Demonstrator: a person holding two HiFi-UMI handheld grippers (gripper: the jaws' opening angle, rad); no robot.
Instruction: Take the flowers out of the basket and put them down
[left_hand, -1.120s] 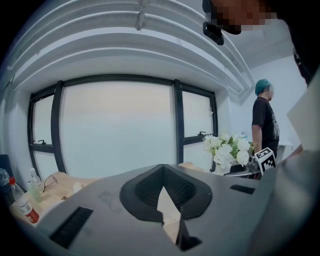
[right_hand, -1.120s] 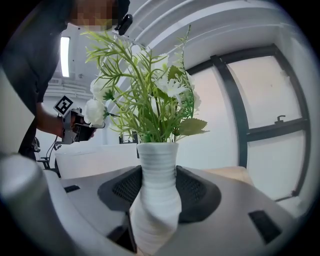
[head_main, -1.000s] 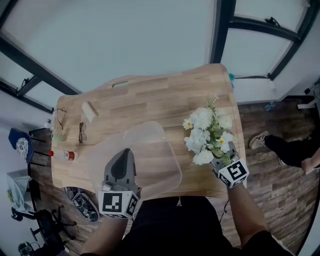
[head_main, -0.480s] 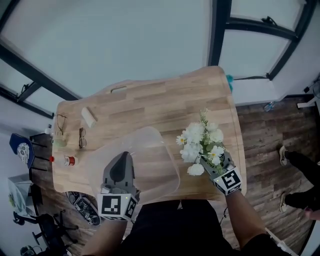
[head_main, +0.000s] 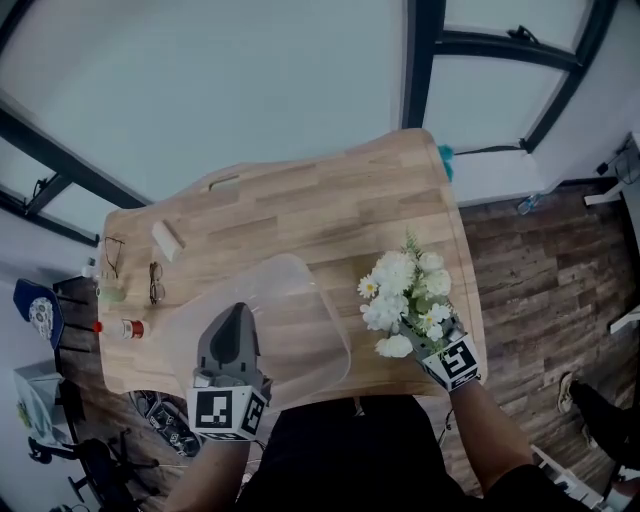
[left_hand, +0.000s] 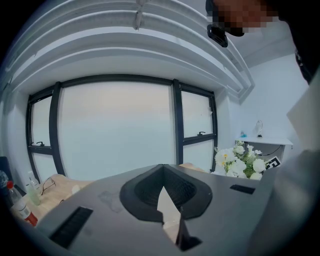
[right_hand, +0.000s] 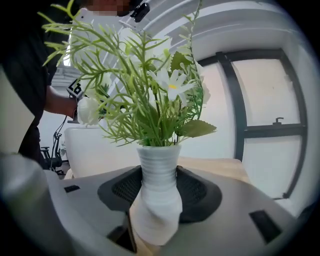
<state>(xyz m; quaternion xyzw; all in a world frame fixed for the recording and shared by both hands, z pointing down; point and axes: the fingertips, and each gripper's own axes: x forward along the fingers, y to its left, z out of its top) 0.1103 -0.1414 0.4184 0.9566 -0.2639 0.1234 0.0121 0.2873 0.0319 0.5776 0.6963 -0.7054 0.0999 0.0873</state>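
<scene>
— Where are the flowers (head_main: 403, 290)?

— Out of the basket (head_main: 325, 335), to its right, over the right front corner of the desk (head_main: 320, 210). They stand in a white ribbed vase (right_hand: 157, 195). The right gripper (head_main: 430, 335) has its jaws pinching that vase at the waist. Whether the foot of the vase touches the desk, I cannot tell.

— And the left gripper (head_main: 236, 318)?

— At the near left side of the clear basket. Its jaws are almost together on a thin pale sheet, the basket's wall by the look of it.

— Any writing?

— Only black-and-white square markers (head_main: 457, 360) on the grippers' cubes, no words. A red-capped bottle (head_main: 128, 328) at the desk's left edge has a label too small to read. Glasses (head_main: 155, 282) lie just behind it, apart from the basket.
</scene>
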